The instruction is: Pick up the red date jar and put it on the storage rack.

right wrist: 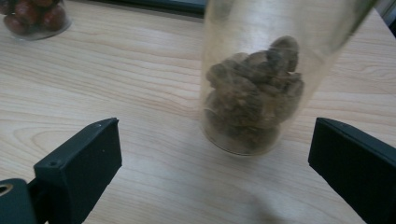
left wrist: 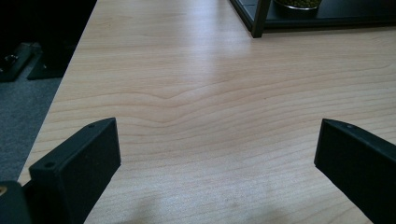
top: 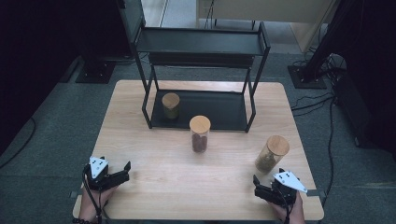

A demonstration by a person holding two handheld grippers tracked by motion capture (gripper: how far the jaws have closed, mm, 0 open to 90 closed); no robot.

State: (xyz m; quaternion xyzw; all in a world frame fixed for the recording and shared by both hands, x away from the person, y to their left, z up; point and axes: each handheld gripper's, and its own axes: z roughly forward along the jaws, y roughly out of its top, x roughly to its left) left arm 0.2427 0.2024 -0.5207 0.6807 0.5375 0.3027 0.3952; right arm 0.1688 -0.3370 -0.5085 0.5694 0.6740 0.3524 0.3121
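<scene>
Right tongs spread wide, aimed at clear glass jar w/ wooden lid and brown lumps near right front of tabletop, probably lined up for a grasp; left tongs also spread, resting over bare wood, holding nothing. Pale wood-grain tabletop w/ black metal two-tier rack at back, grey carpet floor around, dark room.

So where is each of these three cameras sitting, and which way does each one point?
High view: above the person's side, looking forward and down on the table; both hands show, with the left gripper and right gripper.
Left gripper view: rides the left gripper, facing bare tabletop toward the black rack; its open jaws show.
Right gripper view: rides the right gripper, facing the nearest jar; open jaws show.
Shared: that jar also shows from above.
</scene>
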